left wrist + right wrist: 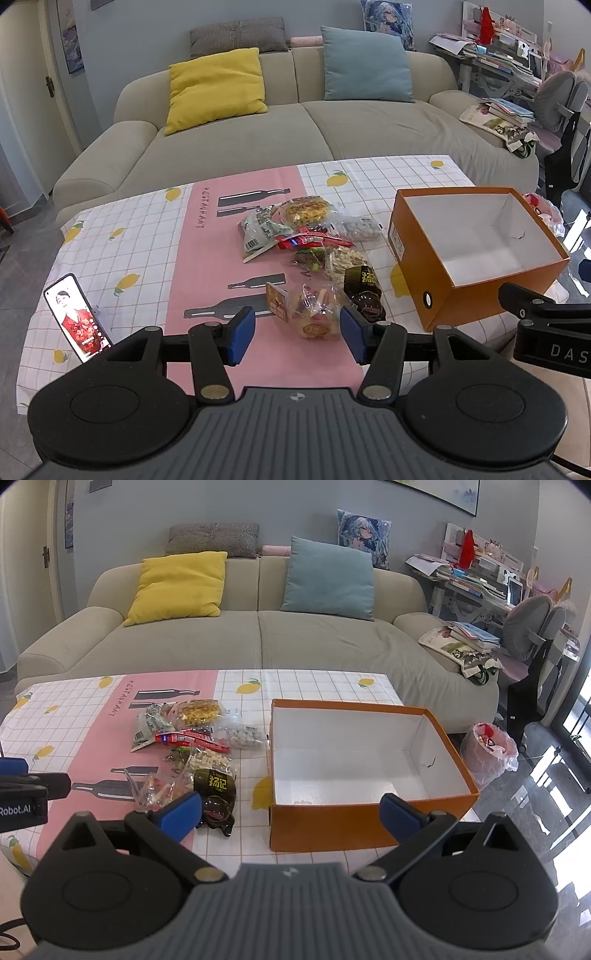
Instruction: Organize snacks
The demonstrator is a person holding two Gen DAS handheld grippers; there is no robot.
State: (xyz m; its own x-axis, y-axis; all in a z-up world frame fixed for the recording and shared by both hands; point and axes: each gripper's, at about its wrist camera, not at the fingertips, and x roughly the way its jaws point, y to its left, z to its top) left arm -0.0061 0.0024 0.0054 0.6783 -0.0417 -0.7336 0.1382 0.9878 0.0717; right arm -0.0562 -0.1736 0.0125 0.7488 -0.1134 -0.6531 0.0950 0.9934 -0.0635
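Snacks point(306, 251) lie in pile on table point(140, 236), left of orange box point(476, 254). Box has nothing inside. Left gripper point(297, 334) wide apart, holds nothing. Right gripper point(291, 812) wide apart, holds nothing, near box.

Left wrist view: sits low over the near desk point(122, 236) edge, faces the sofa point(295, 122), snack pile point(310, 254) close at centre frame, orange box point(476, 254) at right. Right wrist view: same facing, set further right, box point(365, 760) centre, pile point(192, 746) left of centre. Both share desk, pile, box, sofa, cushions; each catches the other hand-held gripper at its frame edge.
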